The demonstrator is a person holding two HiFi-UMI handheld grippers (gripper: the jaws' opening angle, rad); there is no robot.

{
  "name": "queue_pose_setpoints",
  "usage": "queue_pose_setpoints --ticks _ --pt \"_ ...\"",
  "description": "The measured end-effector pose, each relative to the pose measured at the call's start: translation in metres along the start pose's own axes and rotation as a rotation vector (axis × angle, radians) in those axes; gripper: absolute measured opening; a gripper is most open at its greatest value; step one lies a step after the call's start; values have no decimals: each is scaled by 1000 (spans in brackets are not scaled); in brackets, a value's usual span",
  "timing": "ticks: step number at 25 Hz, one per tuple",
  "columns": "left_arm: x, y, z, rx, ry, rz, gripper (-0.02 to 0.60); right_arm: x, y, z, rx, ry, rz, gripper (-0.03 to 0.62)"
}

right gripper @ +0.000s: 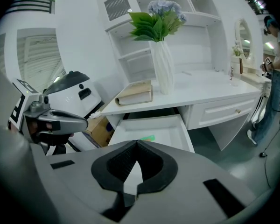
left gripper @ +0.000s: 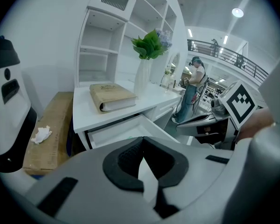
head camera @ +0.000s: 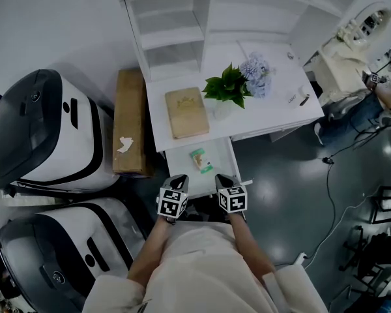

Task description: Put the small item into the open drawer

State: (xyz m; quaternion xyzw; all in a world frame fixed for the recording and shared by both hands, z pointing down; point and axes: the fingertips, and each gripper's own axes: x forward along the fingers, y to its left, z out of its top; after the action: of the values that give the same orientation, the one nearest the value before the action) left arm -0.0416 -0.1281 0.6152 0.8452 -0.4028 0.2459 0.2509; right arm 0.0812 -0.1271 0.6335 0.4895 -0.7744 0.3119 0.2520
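A: Left gripper (head camera: 179, 179) and right gripper (head camera: 225, 179): jaws closed together, nothing between them. We hold both just before the open drawer (head camera: 219, 151).

B: We note the small item (head camera: 199, 160) lying inside that drawer. The white desk (head camera: 280, 93) carries a book (head camera: 186, 111) and a vase of flowers (right gripper: 162, 69). The dark floor (head camera: 287, 188) is glossy.

Almost no readable text in view.
One word runs down a white bottle (right gripper: 232, 73) on the desk (right gripper: 210, 93); it looks like "LIGHT", but I'm not sure. My left gripper (head camera: 176, 178) and right gripper (head camera: 223, 178) carry black-and-white square markers, which are code patterns with no letters. The tan book (head camera: 186, 112) has a stamped cover I can't read. The green print on the small packet (head camera: 200, 160) in the drawer (head camera: 225, 155) is too small to read.
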Motion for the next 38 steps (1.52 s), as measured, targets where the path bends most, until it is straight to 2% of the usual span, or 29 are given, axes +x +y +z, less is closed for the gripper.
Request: queue_pose_setpoints --ticks 38 --pt "12 -3 -6 -13 28 -8 15 5 -9 -9 0 37 4 26"
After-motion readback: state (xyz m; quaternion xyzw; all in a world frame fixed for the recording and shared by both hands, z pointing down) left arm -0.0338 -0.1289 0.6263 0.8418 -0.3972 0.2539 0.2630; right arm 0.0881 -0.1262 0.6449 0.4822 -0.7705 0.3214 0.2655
